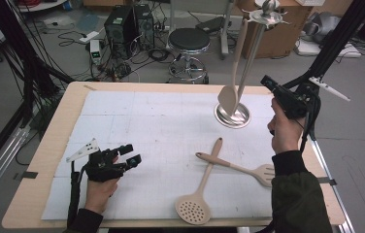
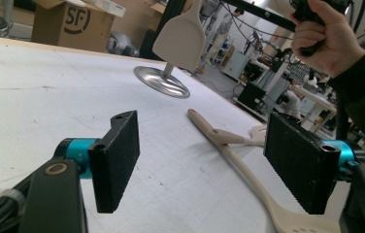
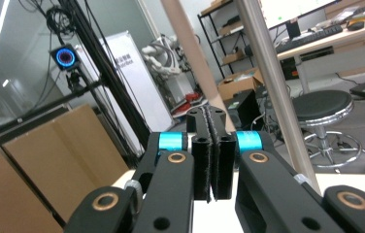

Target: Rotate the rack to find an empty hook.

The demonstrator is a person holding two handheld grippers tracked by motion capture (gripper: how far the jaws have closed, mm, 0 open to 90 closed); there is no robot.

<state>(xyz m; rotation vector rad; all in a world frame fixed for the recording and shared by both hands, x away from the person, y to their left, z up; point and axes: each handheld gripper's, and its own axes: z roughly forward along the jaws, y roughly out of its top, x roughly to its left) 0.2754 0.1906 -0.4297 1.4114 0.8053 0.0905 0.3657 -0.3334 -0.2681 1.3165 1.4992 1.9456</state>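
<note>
The right hand-held gripper (image 1: 268,82) is closed on nothing, up near the rack (image 1: 232,115). The skimmer (image 1: 201,184) lies on the counter (image 1: 40,184), handle pointing away, right of the open left hand-held gripper (image 1: 131,154), which is nearer.

Even, fairly dim indoor light falls from above across all three views. The stand base (image 1: 232,115) at one o'clock glints softly. Shadows on the mat (image 1: 161,126) are faint. The right gripper view is washed out at twelve o'clock, its background soft; edges bend slightly.
</note>
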